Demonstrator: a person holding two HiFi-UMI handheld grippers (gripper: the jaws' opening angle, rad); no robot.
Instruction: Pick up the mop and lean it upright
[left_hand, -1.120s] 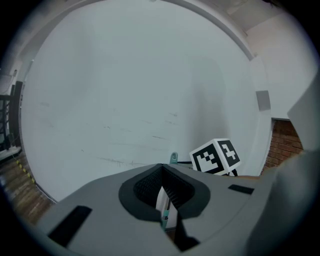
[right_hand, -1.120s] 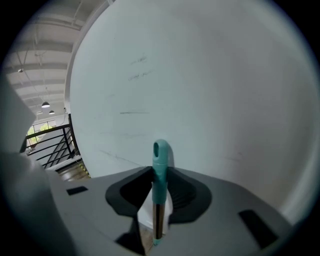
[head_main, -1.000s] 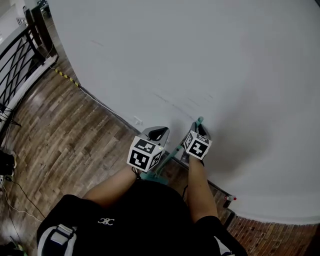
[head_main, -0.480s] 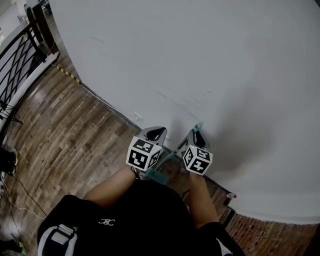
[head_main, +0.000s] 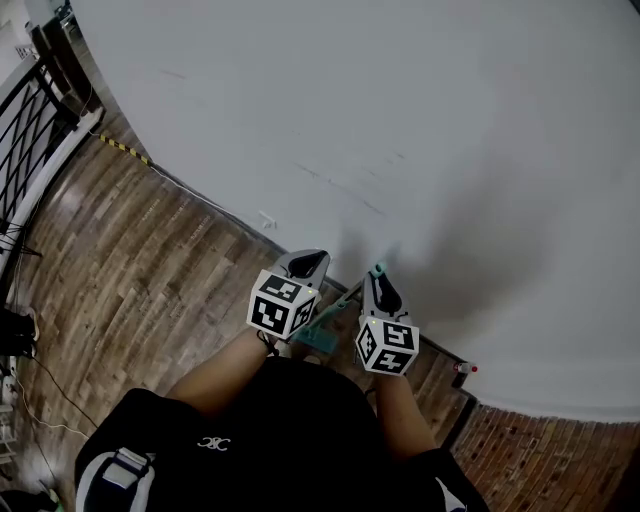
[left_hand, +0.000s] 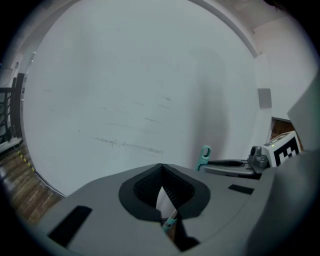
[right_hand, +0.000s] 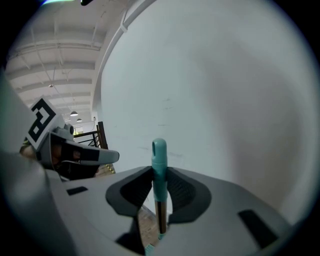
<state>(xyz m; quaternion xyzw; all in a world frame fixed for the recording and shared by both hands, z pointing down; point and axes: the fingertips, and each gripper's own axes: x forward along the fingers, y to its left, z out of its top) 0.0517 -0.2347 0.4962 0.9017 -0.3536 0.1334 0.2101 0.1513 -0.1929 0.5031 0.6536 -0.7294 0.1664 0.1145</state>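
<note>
Left gripper (left_hand: 160, 167): sitting with jaws pressed together and gripping nothing, hovering close to the white wall (head_main: 400, 120), probably waiting to steady the pole.
Mop head (head_main: 318, 338): seeming to be resting on the wooden floor (head_main: 130, 260) near the wall's foot.
Mop handle (right_hand: 159, 200): standing almost upright, its teal cap nearing the wall.
Right gripper (right_hand: 159, 174): pinching the handle just under the cap, likely steering it against the wall.
Containers: none showing.

One teal-handled metal mop (right_hand: 159, 165); two grey grippers, left gripper (head_main: 311, 263) and right gripper (head_main: 381, 283); one black metal railing (head_main: 35, 125) at ten o'clock.
</note>
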